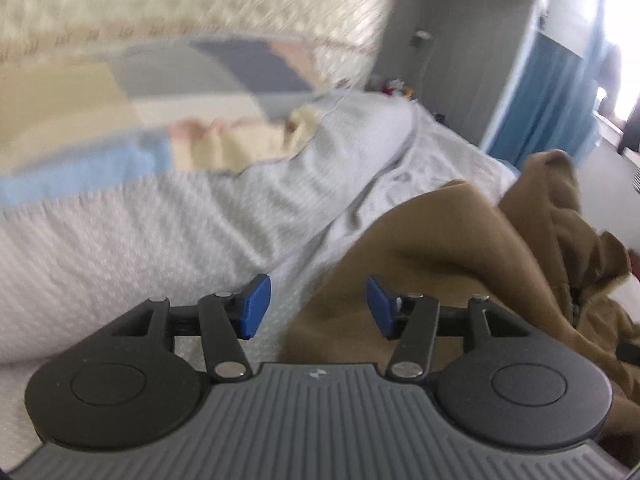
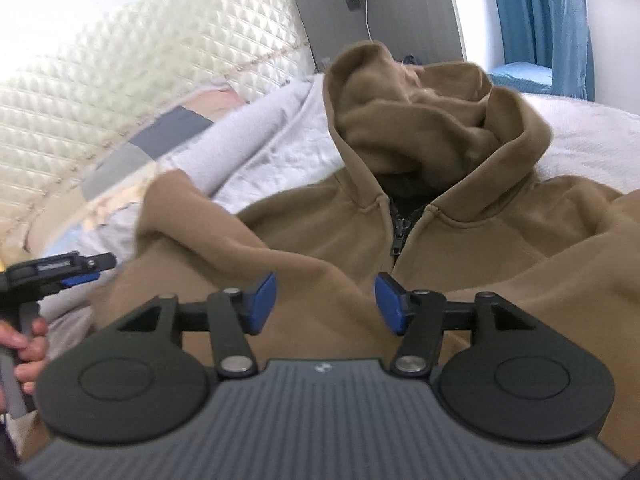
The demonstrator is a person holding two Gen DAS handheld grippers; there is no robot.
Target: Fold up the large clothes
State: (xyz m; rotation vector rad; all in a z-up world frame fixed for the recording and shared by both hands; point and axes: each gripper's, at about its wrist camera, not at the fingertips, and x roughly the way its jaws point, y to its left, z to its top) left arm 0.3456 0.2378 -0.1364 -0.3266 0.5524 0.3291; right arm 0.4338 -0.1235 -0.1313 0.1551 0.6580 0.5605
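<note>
A brown zip-up hoodie (image 2: pixel 460 248) lies on the white bed, front up, its hood (image 2: pixel 424 120) bunched toward the headboard and its zipper (image 2: pixel 398 232) partly open. My right gripper (image 2: pixel 326 304) is open and empty just above the hoodie's chest, below the zipper pull. My left gripper (image 1: pixel 318 306) is open and empty over the hoodie's left edge (image 1: pixel 420 248), where the cloth meets the sheet. The left gripper also shows in the right wrist view (image 2: pixel 86 268) at the far left, beside a folded-over sleeve (image 2: pixel 192 220). The left wrist view is blurred.
A white bedsheet (image 1: pixel 432 152) covers the bed. A rolled white duvet (image 1: pixel 180 232) and a patchwork blanket (image 1: pixel 192 80) lie along the quilted headboard (image 2: pixel 140 72). Blue curtains (image 2: pixel 532 12) and a blue chair (image 2: pixel 568 32) stand beyond the bed's far side.
</note>
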